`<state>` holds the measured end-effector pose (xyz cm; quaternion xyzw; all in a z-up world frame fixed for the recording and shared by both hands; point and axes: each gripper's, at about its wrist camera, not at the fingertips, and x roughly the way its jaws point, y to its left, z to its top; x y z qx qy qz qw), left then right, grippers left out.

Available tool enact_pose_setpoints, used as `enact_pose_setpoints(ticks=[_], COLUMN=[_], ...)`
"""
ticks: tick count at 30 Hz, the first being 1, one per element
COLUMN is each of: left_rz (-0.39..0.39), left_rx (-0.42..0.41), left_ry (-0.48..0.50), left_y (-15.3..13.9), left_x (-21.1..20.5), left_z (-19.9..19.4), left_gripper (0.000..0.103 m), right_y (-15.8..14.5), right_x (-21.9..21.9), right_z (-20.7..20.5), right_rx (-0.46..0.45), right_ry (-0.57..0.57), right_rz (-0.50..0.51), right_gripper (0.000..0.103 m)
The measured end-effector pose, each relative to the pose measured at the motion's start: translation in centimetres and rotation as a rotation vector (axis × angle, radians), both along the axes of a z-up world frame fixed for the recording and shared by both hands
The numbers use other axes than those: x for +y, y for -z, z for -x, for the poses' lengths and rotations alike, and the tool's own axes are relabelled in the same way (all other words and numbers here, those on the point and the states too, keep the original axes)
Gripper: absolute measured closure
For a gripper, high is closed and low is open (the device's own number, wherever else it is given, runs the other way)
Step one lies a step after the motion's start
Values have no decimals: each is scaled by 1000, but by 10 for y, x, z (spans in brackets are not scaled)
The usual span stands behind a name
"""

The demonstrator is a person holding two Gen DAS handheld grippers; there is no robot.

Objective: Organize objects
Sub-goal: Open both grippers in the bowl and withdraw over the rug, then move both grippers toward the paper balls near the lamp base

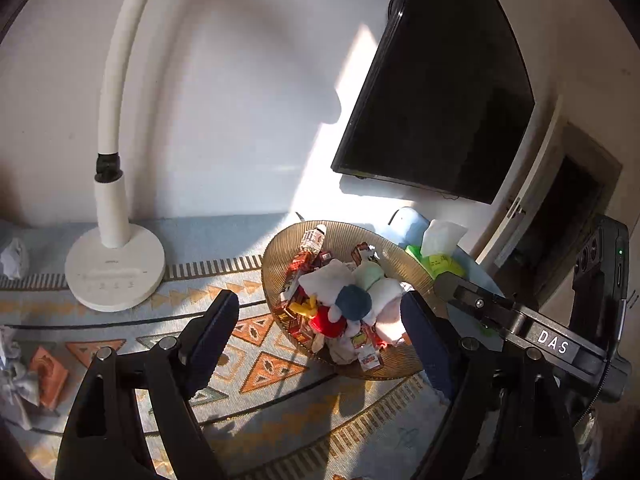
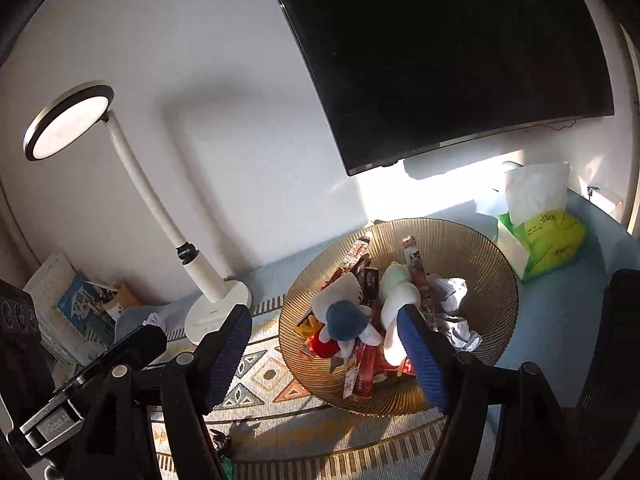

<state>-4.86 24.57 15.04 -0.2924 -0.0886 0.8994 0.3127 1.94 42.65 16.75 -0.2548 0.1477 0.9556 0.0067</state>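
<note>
A ribbed amber glass bowl (image 1: 280,248) (image 2: 480,248) stands on the patterned cloth. It holds plush toys, one with a blue cap (image 1: 354,300) (image 2: 346,318), a white and green plush (image 1: 370,274) (image 2: 394,278), and several red snack packets (image 1: 302,262) (image 2: 360,376). My left gripper (image 1: 320,332) is open and empty, just above the bowl's near side. My right gripper (image 2: 326,356) is open and empty over the bowl's near rim. The right gripper's body shows in the left wrist view (image 1: 520,320).
A white desk lamp (image 1: 114,268) (image 2: 216,304) stands left of the bowl. A green tissue pack (image 1: 440,256) (image 2: 540,240) lies behind right. A dark monitor (image 1: 440,100) (image 2: 460,60) hangs on the wall. Crumpled paper (image 1: 14,258) and an orange packet (image 1: 50,372) lie far left. Books (image 2: 76,312) are stacked at left.
</note>
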Motion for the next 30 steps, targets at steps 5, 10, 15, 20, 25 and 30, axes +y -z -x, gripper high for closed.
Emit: enact_pose_setpoints(ticks=[5, 10, 15, 20, 25, 30], left_rz=[-11, 23, 22, 125, 132, 90], left_rx=[89, -11, -117, -84, -134, -194], left_ry=[-179, -429, -508, -470, -427, -398], left_y=[-7, 43, 91, 107, 116, 122], left_x=[-86, -168, -203, -181, -178, -182], left_z=[-47, -65, -69, -72, -66, -61], left_gripper=[10, 7, 8, 8, 7, 7], right_y=[11, 65, 106, 122, 129, 138], right_x=[-65, -110, -149, -164, -146, -133], right_z=[-16, -3, -2, -9, 1, 12], right_rx=[30, -92, -166, -157, -195, -257], right_ry=[-117, -237, -285, -265, -227, -218], right_rz=[-106, -69, -103, -187, -108, -17], right_gripper=[1, 1, 1, 1, 1, 1])
